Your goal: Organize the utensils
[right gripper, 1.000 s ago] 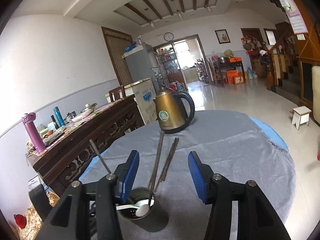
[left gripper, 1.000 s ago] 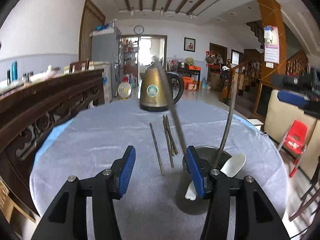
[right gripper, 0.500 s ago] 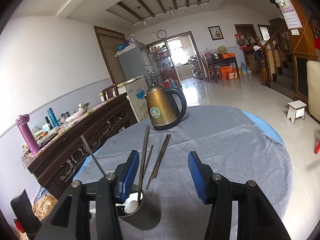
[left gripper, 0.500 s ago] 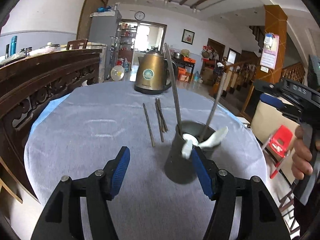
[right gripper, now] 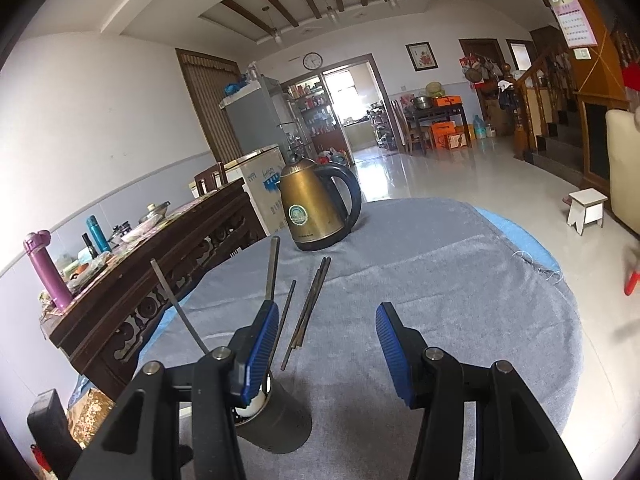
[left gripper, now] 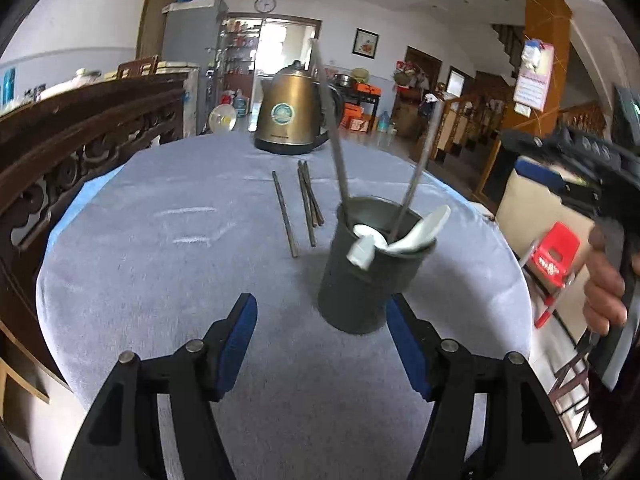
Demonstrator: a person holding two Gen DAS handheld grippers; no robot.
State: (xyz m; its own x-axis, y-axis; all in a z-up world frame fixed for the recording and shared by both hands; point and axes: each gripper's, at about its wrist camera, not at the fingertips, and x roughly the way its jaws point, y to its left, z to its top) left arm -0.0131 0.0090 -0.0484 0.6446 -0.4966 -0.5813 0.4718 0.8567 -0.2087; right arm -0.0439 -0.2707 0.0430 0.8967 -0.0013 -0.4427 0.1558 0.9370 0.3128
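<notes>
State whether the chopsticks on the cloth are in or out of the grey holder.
Out: the chopsticks lie flat on the cloth, beside the holder.

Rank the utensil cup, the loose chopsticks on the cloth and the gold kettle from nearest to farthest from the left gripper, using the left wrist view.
1. Utensil cup: just ahead of the left gripper, toward its right finger.
2. Loose chopsticks: mid-table, beyond the cup and to its left.
3. Gold kettle: far edge of the table.

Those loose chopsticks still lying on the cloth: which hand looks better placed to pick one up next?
Probably the right. The right hand-held gripper is open and empty, with the chopsticks lying just ahead between its fingers. The left hand-held gripper is opening, empty, beside the utensil holder.
</notes>
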